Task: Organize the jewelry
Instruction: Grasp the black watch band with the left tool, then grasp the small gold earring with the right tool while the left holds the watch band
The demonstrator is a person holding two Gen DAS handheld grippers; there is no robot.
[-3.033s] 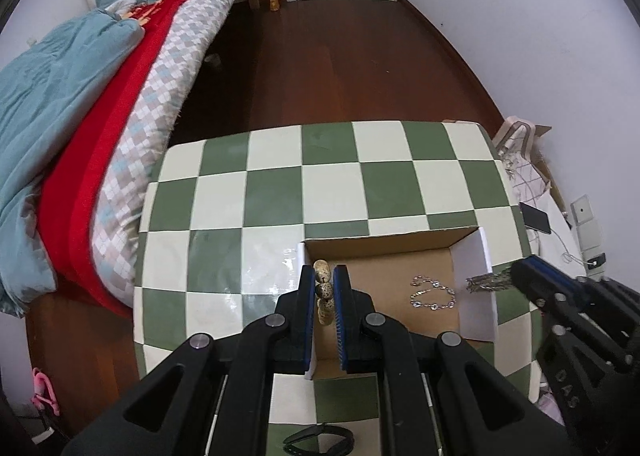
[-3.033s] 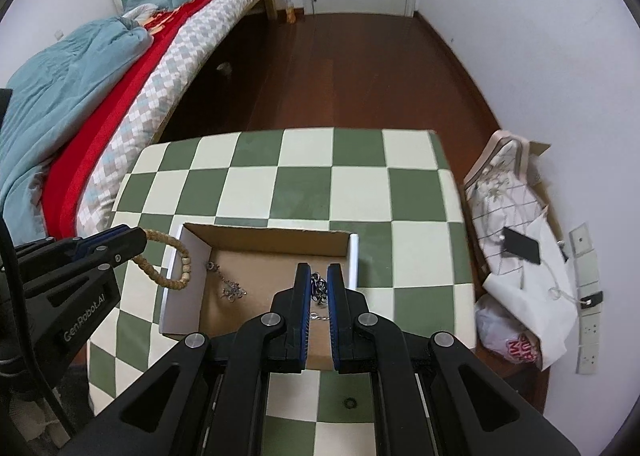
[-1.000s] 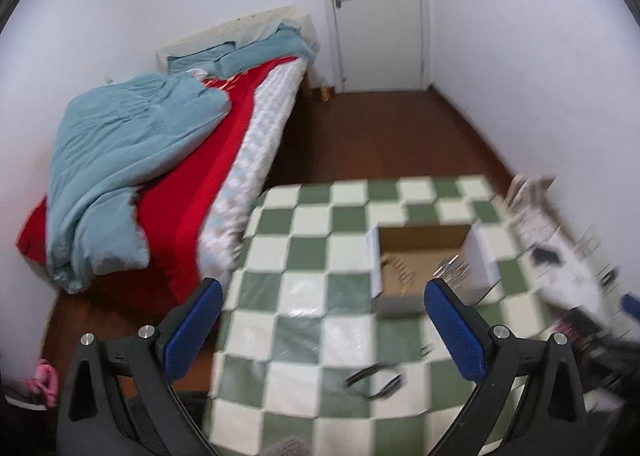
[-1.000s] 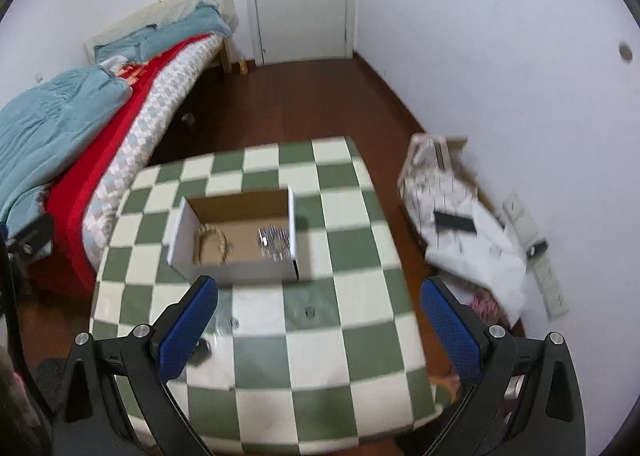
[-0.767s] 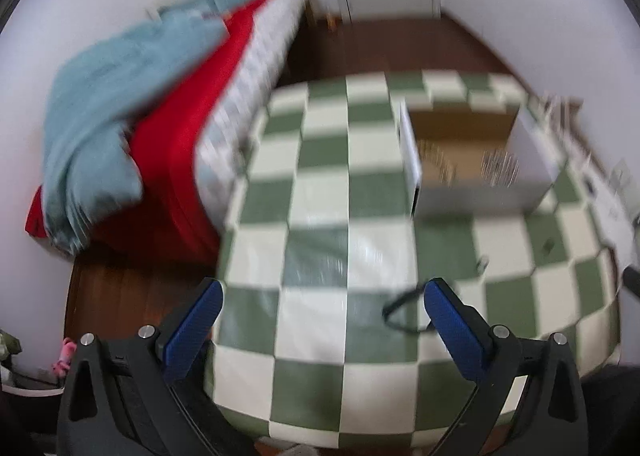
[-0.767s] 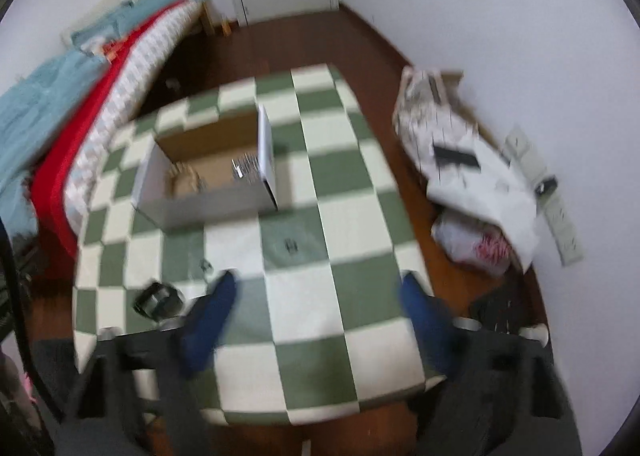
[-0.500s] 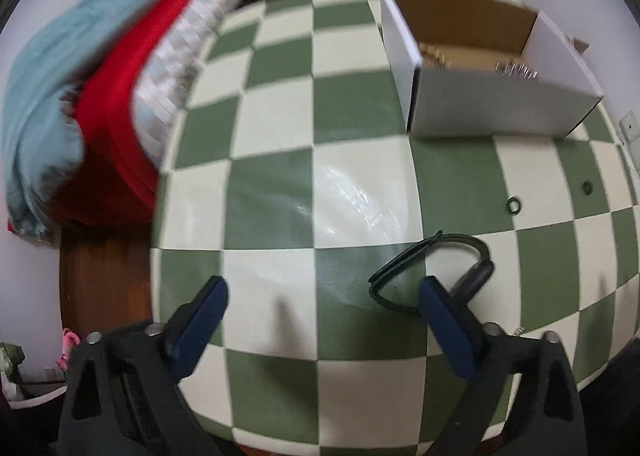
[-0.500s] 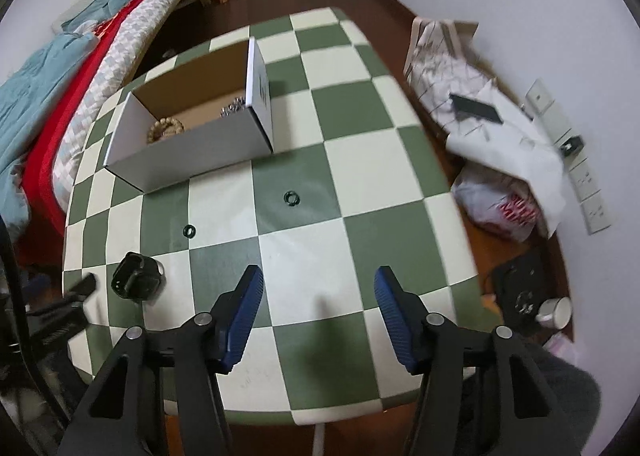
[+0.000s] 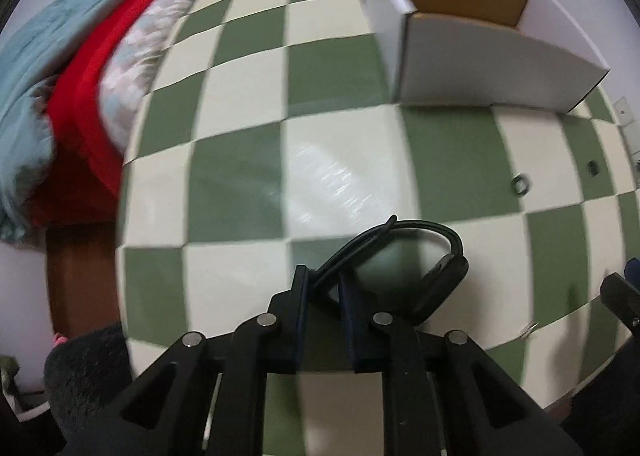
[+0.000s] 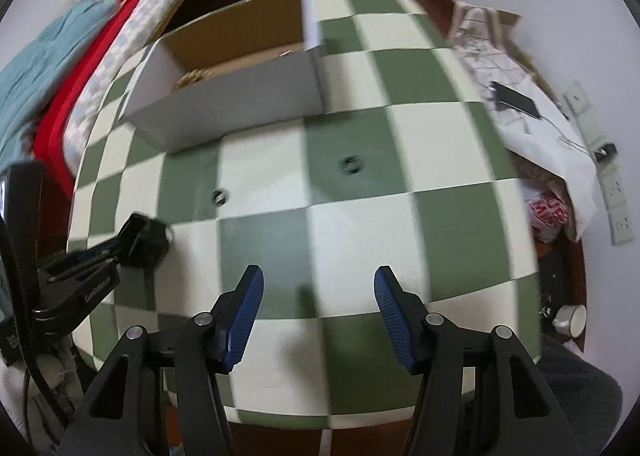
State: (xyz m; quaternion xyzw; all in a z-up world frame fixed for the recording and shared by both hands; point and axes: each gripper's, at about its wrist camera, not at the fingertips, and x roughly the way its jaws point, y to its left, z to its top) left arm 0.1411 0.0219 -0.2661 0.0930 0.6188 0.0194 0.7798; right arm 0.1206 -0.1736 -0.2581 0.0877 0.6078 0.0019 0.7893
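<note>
On checkered table point(image 9: 236, 184), left gripper point(image 9: 323, 288) jaws clenched on black bracelet point(image 9: 440, 256), loop lying flat; right gripper point(image 10: 316, 296) jaws released.

Box contents mostly hidden, edges blurred

From the left wrist the box point(image 9: 480, 56) near wall blocks its contents; from the right wrist only slivers of beads point(image 10: 192, 77) and chain point(image 10: 286, 53) show over the rim. Two small dark rings point(image 10: 352, 165) on the counter point(image 10: 360, 240) too blurred to identify. Black band point(image 9: 420, 252) partly behind the left gripper point(image 9: 323, 288). Bed point(image 9: 60, 56) smeared and cropped.
</note>
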